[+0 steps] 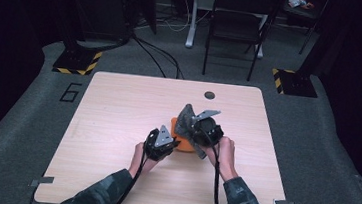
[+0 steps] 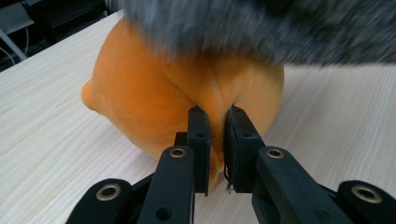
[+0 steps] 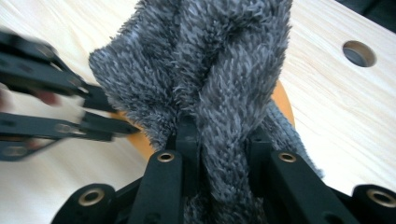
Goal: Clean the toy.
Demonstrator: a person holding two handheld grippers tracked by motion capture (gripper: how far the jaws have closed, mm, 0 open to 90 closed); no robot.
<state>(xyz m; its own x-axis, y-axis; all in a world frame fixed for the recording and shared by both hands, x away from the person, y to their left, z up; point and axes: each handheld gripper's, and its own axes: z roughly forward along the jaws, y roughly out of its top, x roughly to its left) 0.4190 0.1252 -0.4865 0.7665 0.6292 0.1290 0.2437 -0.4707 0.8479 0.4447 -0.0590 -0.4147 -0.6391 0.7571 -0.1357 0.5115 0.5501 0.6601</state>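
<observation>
Lab; hazard-taped stands (image 1: 77,62), floor cables (image 1: 161,55)

On the one wooden table (image 1: 118,106) I count one orange plush toy (image 2: 154,98), one grey fuzzy cloth (image 3: 219,70) and two handheld grippers, left gripper (image 1: 171,140) and right gripper (image 1: 190,124), with one folding chair (image 1: 237,22) behind.
</observation>
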